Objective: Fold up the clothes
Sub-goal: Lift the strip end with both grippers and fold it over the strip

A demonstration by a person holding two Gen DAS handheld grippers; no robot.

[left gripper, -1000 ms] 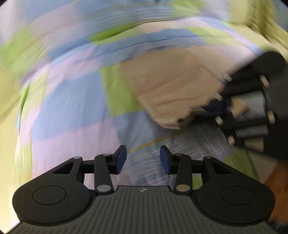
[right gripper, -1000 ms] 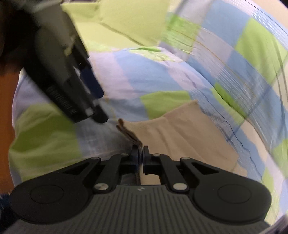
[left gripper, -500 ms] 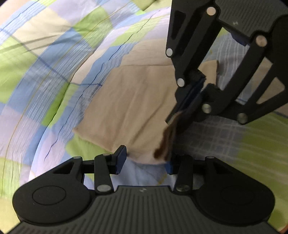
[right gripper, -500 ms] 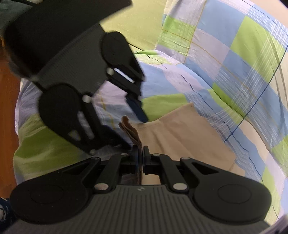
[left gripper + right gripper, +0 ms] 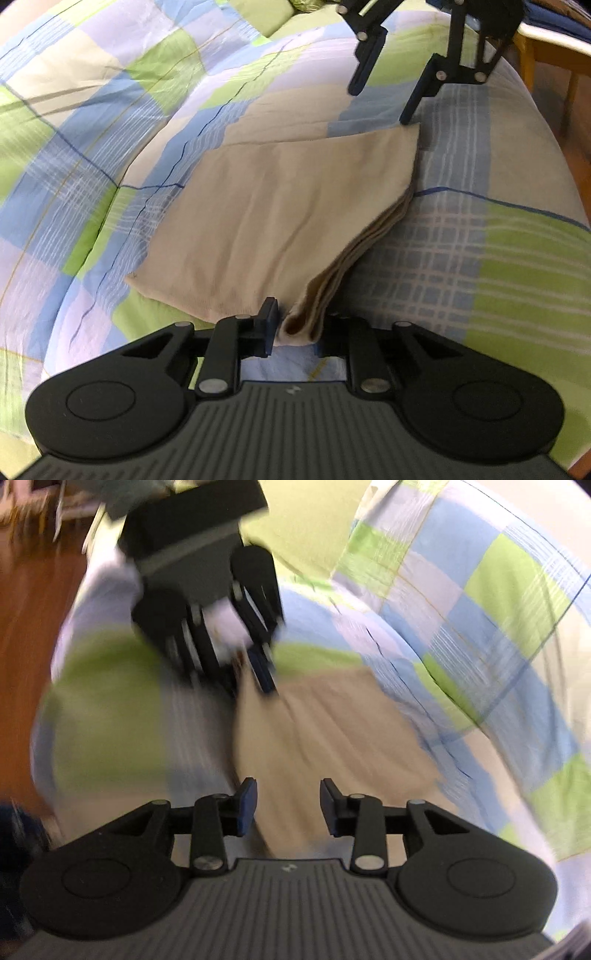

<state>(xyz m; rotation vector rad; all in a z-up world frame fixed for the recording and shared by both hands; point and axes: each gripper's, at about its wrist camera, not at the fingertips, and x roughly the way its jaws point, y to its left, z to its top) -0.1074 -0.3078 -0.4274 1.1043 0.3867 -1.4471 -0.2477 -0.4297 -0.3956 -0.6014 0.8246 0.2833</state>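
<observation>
Item: folded beige cloth garment [image 5: 288, 218], handed over between grippers, frame centre.
Right gripper [image 5: 288, 806], clamped half a second ago, opening, empty; left gripper [image 5: 297, 325] closing around lower corner.

Your left wrist view is sharp and evenly lit by soft daylight, with fisheye bending at the edges. Your right wrist view is smeared by motion blur; only its own claw [image 5: 288, 805] stays crisp.
</observation>
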